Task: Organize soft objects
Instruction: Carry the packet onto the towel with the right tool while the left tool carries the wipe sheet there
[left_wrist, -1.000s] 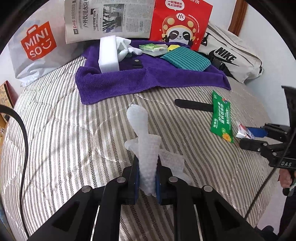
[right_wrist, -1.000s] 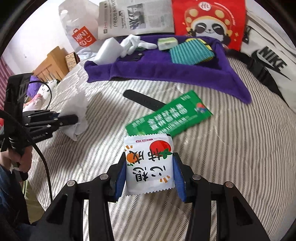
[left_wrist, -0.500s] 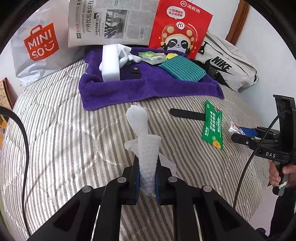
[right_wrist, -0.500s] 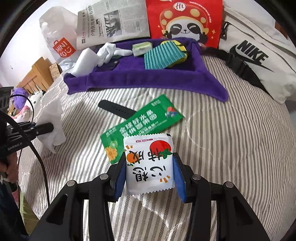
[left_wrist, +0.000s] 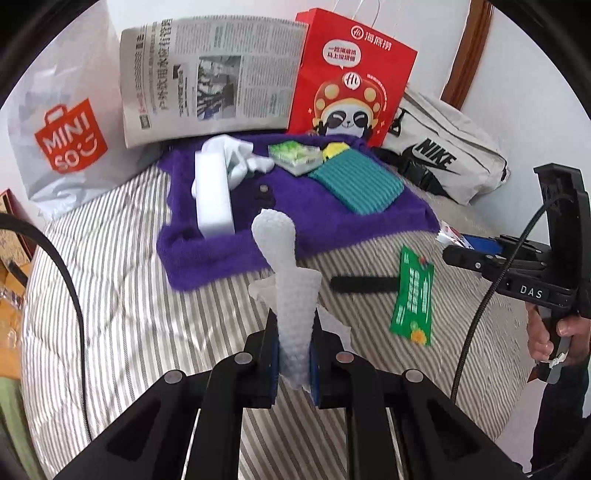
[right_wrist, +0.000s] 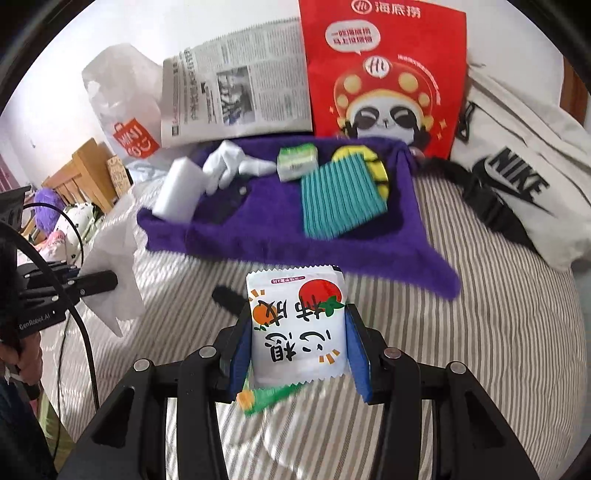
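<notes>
In the left wrist view the left tool (left_wrist: 294, 360) sits at lower centre of the frame, its blue pads closed tight on a twisted strip of white bubble wrap (left_wrist: 286, 280) that stands upright between them, its rounded tip reaching up over the near edge of the purple towel (left_wrist: 229, 254) at mid-frame; the towel lies on a striped bed (left_wrist: 122, 295) and carries a white foam block (left_wrist: 214, 199) at its left, a crumpled white glove (left_wrist: 240, 158) beside that, a green tissue pack (left_wrist: 295, 157) and a teal ribbed cloth (left_wrist: 356, 184) toward the upper right; below the towel's right corner a green sachet (left_wrist: 413, 299) lies on the stripes with a black strap (left_wrist: 362, 285) touching its left side.

In the right wrist view the right tool (right_wrist: 299, 341) at lower centre is partly closed, its pads pressing the two side edges of a white snack packet (right_wrist: 297, 325) printed with a red tomato, held flat and face-up; the packet hangs just below the towel's front edge.

Along the top of both frames stand a Miniso bag (left_wrist: 70, 136), a newspaper (left_wrist: 210, 81), a red panda bag (left_wrist: 351, 81) and, at right, a white Nike bag (left_wrist: 443, 155).
</notes>
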